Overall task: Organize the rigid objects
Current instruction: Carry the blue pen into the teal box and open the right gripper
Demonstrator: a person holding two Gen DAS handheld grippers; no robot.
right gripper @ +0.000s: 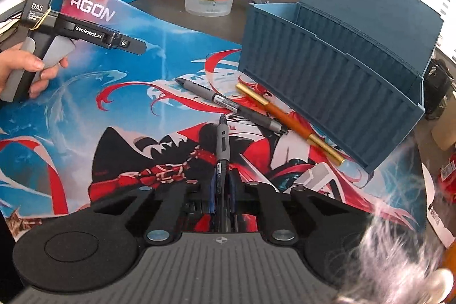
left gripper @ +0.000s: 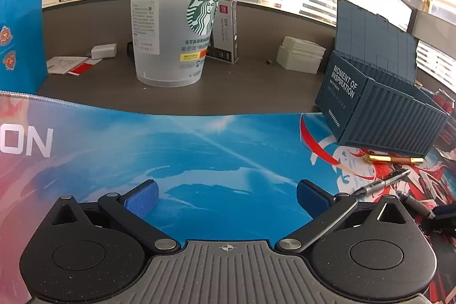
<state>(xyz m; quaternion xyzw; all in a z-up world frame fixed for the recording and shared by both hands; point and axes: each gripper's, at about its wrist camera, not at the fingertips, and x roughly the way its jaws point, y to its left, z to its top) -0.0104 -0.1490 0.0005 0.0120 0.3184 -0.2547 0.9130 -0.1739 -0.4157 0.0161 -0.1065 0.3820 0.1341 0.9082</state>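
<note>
My right gripper point(right gripper: 221, 187) is shut on a grey pen point(right gripper: 223, 138), which sticks out forward over the printed desk mat point(right gripper: 128, 110). Just beyond it lie a second grey pen point(right gripper: 228, 101) and an orange and gold pen point(right gripper: 285, 116), both beside the open blue container-style box point(right gripper: 327, 76). My left gripper point(left gripper: 226, 198) stands open over the mat point(left gripper: 199, 150) with nothing between its blue pads point(left gripper: 142, 198). From that side the box point(left gripper: 379, 116), the gold pen point(left gripper: 393, 160) and a grey pen point(left gripper: 382, 184) are at the right. A hand point(right gripper: 25, 70) holds the left gripper point(right gripper: 139, 47).
A frosted Starbucks cup point(left gripper: 173, 27) stands on the dark desk behind the mat, with a small carton point(left gripper: 228, 30) behind it. A blue paper bag point(left gripper: 20, 36) is at the far left. A white box point(left gripper: 302, 53) and papers point(left gripper: 68, 64) lie on the desk.
</note>
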